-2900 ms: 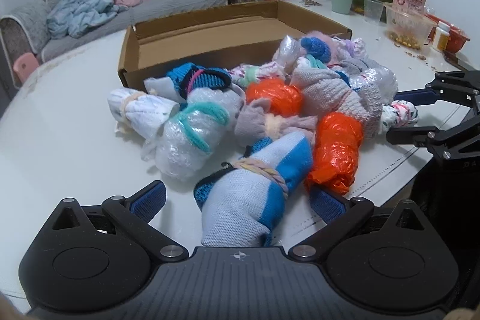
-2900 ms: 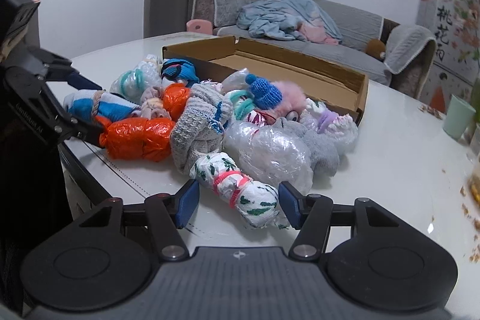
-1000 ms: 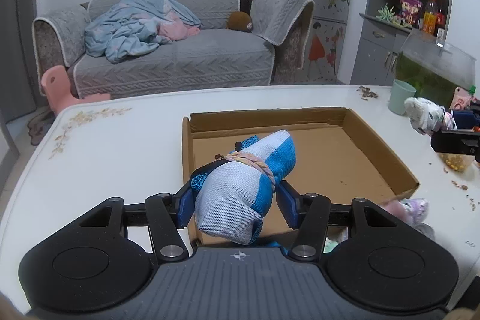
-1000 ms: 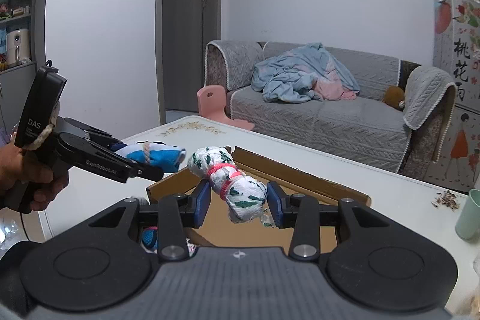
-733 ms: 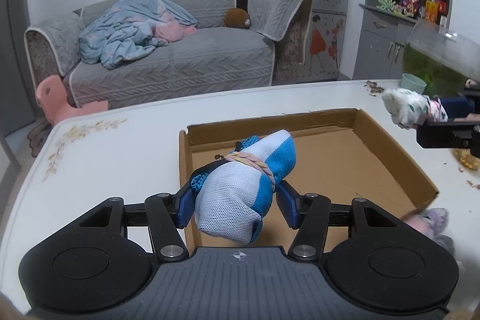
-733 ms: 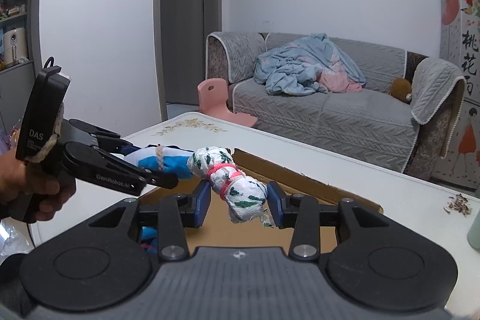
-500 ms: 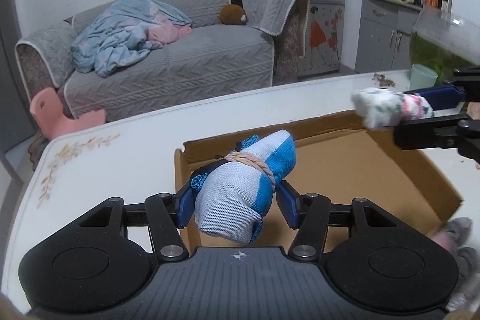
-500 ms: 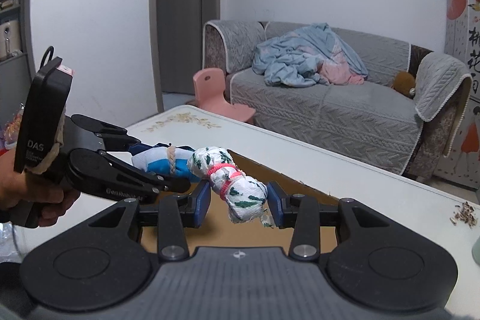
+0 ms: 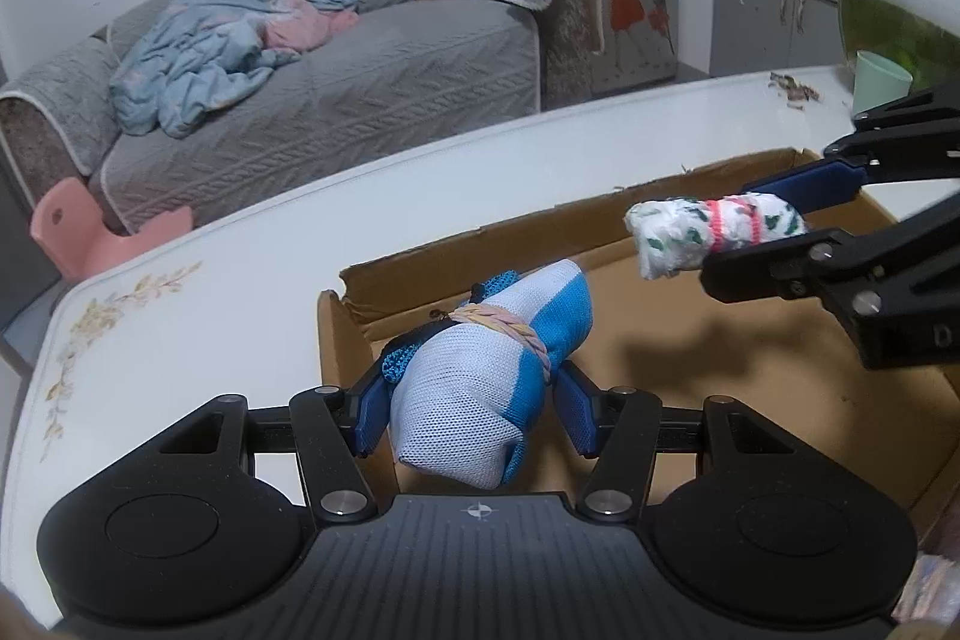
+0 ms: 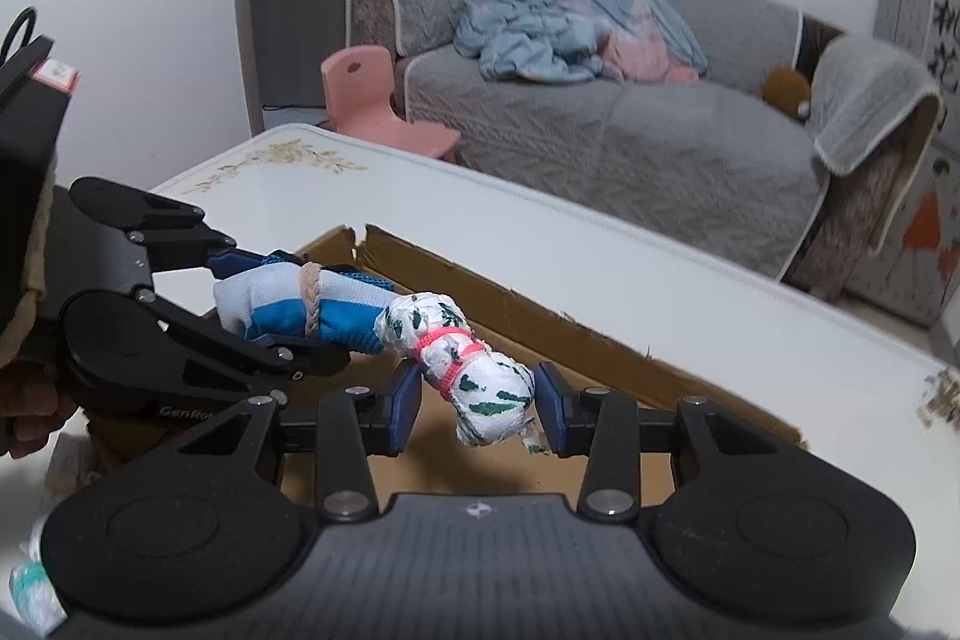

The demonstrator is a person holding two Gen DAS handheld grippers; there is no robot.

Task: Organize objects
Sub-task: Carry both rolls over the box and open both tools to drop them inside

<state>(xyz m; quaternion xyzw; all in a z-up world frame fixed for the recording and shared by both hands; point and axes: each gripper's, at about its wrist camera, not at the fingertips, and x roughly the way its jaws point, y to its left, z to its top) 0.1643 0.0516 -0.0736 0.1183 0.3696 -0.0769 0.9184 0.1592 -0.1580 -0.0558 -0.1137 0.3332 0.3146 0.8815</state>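
Note:
My left gripper point(image 9: 471, 415) is shut on a blue and white rolled bundle point(image 9: 480, 376) bound with a rubber band, held above the left end of the open cardboard box point(image 9: 750, 400). My right gripper point(image 10: 478, 403) is shut on a white bundle with green print point(image 10: 474, 370) tied with pink bands. That bundle point(image 9: 708, 229) hangs over the box's far right part in the left wrist view. In the right wrist view the two bundles almost touch, with the blue one point(image 10: 300, 307) to the left in the left gripper point(image 10: 288, 304).
The box lies on a white table point(image 9: 210, 292) with a flower pattern at its corner. A grey sofa point(image 9: 360, 58) with a blue blanket and a pink child's chair point(image 9: 90, 232) stand behind. A green cup point(image 9: 879, 79) and a glass tank stand at the far right. A wrapped bundle point(image 10: 33, 589) lies low left.
Both grippers have carried their bundles forward and down over the box. The right gripper's bundle has come closer to the left one, and the box now fills more of both views.

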